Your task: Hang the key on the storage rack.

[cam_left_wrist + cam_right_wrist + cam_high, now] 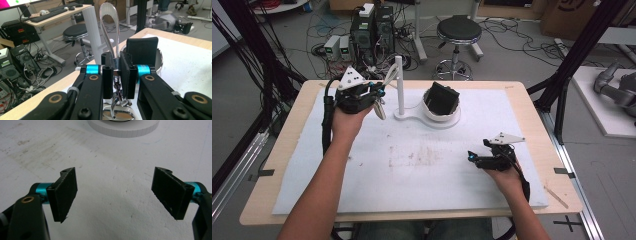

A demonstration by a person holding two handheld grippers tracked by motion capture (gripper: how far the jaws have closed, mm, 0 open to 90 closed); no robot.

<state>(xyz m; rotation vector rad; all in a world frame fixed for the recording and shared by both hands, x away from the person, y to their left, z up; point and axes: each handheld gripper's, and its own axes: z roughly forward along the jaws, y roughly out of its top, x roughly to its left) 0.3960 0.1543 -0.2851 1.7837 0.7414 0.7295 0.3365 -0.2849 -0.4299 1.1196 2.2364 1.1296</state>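
Metal spoon (109, 22) clamped by its handle in left hand-held gripper (116, 75), raised beside white stand (400, 85); likely stiff, light, slippery; right hand-held gripper (113, 192) wide open, empty, above worktop (412, 170)

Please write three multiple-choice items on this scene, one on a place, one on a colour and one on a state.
1. Where is the left claw?
A. At the table's far side, beside the white post
B. At the table's near right corner
C. Over the stool

2. What colour is the thing standing in the white cup?
A. Red
B. Black
C. Yellow

3. How does the right claw stand?
A. Shut on a spoon
B. Shut on nothing
C. Open, holding nothing

Answers:
1. A: the high view shows it at the far left of the mat, next to the post.
2. B: a black block rises out of the cup.
3. C: the right gripper view shows its jaws wide apart over bare white mat.
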